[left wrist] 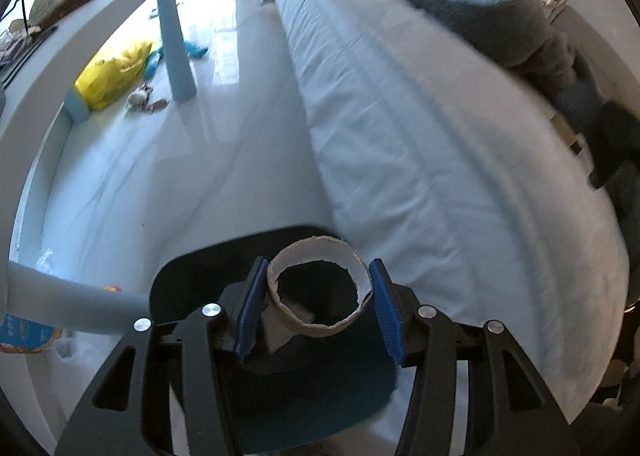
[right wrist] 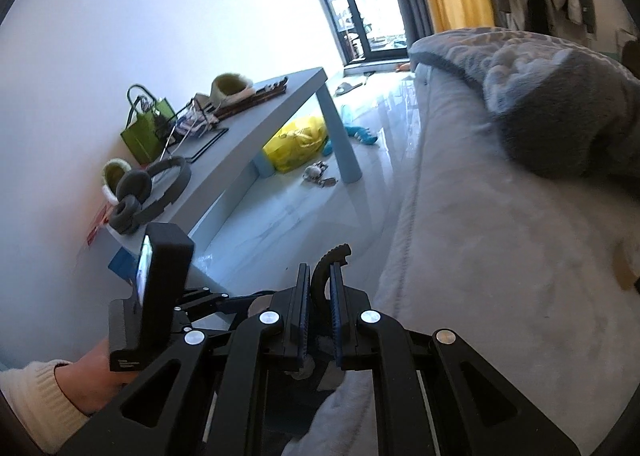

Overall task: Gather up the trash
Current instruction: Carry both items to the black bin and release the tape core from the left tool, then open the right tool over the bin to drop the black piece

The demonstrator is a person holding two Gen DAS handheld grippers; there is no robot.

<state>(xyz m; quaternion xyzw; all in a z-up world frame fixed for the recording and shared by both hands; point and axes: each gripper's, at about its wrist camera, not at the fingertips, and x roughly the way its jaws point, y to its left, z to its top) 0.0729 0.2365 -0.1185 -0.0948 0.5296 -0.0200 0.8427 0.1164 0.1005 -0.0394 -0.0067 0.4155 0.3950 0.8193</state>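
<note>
Cardboard tube (left wrist: 320,288), open end camera-facing

Both wrist views downward, sharing bed (left wrist: 400,136) edge

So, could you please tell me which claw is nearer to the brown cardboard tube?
Left. The left claw grips the brown cardboard tube between its blue pads; the right claw holds a curved black handle instead.

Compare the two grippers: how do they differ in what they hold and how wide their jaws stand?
The left gripper clamps a cardboard tube between its blue pads, jaws partly apart; the right gripper is shut on a thin black curved handle, jaws nearly together. The tube is pale and round; the handle is dark and ribbed. Both grippers are black with blue pads and point downward beside the bed.
</note>
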